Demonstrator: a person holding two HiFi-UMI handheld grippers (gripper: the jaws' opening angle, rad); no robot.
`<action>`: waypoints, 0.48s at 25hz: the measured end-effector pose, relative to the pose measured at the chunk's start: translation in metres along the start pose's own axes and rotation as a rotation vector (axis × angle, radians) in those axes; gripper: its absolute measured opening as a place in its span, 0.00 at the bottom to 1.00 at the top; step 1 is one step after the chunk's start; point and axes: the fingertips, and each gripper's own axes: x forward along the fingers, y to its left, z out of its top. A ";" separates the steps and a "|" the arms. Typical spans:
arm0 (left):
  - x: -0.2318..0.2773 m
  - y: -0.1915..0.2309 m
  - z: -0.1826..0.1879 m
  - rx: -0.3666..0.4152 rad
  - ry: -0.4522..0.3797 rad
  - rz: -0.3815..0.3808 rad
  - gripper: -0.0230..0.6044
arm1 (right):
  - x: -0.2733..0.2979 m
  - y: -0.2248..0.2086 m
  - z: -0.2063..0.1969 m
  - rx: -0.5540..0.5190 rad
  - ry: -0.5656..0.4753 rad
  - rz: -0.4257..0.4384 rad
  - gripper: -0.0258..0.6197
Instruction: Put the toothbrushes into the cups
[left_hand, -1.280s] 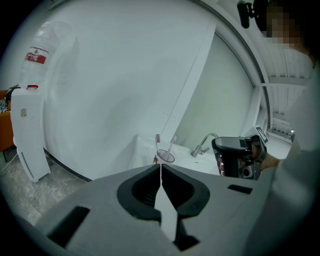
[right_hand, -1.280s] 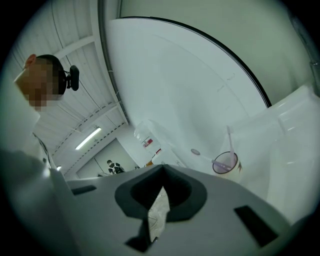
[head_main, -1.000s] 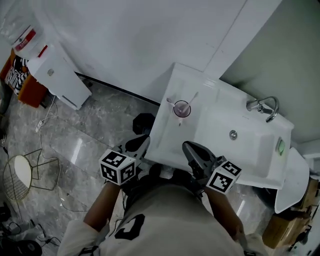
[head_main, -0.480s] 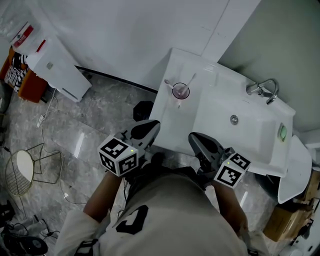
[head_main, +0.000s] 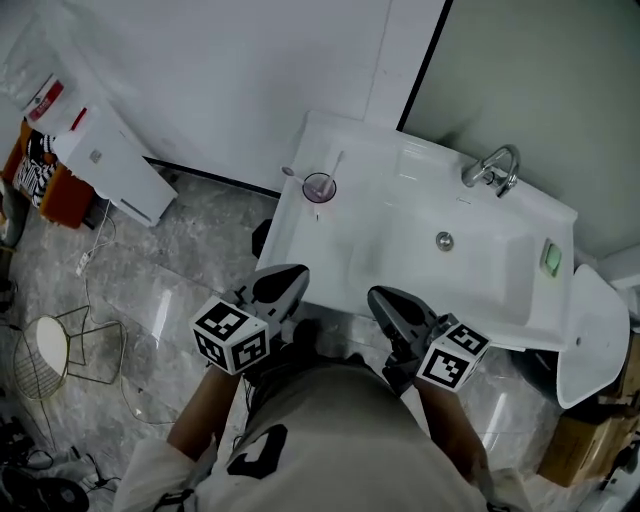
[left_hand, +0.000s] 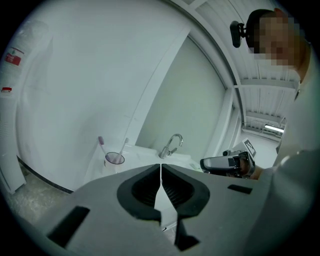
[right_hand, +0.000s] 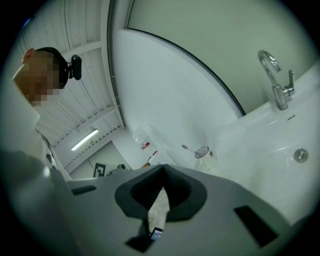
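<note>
Head view: one cup (head_main: 319, 187), seemingly two toothbrushes (head_main: 335, 163) inside

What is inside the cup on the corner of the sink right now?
Two toothbrushes stand in the cup, leaning apart. Their lower ends are inside the tinted wall, and whether anything else lies at the bottom cannot be made out.

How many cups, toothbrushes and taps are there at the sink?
Cup: 1
Toothbrushes: 2, both in the cup
Tap: 1
Total: 4
</note>
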 end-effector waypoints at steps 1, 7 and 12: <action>0.005 -0.008 -0.003 -0.002 0.005 -0.004 0.08 | -0.010 -0.003 -0.002 0.010 -0.006 -0.005 0.06; 0.026 -0.048 -0.026 -0.014 0.065 -0.023 0.08 | -0.049 -0.020 -0.012 0.082 -0.025 -0.020 0.06; 0.021 -0.052 -0.044 -0.038 0.087 0.007 0.08 | -0.050 -0.026 -0.019 0.079 0.011 -0.018 0.06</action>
